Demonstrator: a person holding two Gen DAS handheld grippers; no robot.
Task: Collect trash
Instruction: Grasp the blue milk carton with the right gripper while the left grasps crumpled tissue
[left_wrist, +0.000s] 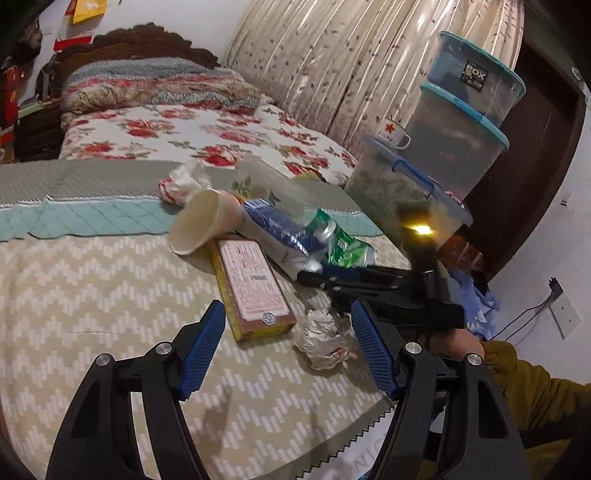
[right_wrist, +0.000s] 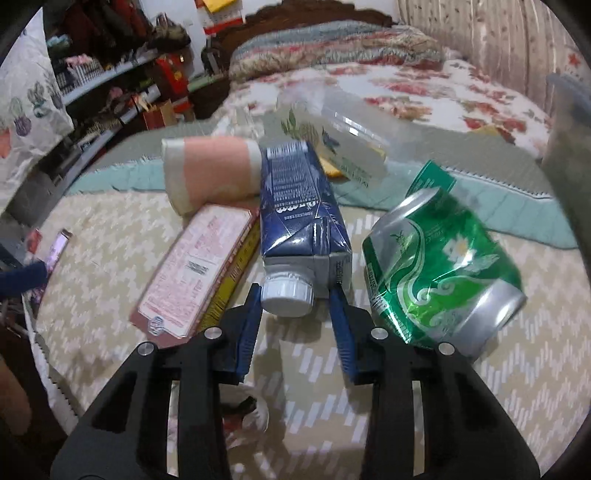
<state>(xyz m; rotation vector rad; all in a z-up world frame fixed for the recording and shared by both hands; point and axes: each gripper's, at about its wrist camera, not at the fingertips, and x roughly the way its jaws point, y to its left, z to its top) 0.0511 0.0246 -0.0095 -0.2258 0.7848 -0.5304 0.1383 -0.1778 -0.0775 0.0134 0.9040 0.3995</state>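
Trash lies on a zigzag-patterned bedcover (left_wrist: 92, 295). My right gripper (right_wrist: 295, 295) has its jaws around the white cap end of a blue milk carton (right_wrist: 299, 206), pads at or near its sides. A crushed green can (right_wrist: 443, 269) lies right of it, a flat pink box (right_wrist: 192, 273) left, and a paper cup (right_wrist: 210, 170) behind. My left gripper (left_wrist: 288, 317) is open and empty above the cover. The pink box (left_wrist: 255, 288) and a crumpled paper wad (left_wrist: 321, 336) lie between its fingers. The right gripper (left_wrist: 332, 277) shows there at the carton (left_wrist: 277, 229).
A clear plastic container (right_wrist: 340, 133) lies behind the carton. Another crumpled wrapper (left_wrist: 184, 181) sits behind the cup. Stacked plastic storage boxes (left_wrist: 454, 136) with a mug (left_wrist: 393, 134) stand at the bed's right side. Cluttered shelves (right_wrist: 110, 85) are at the left.
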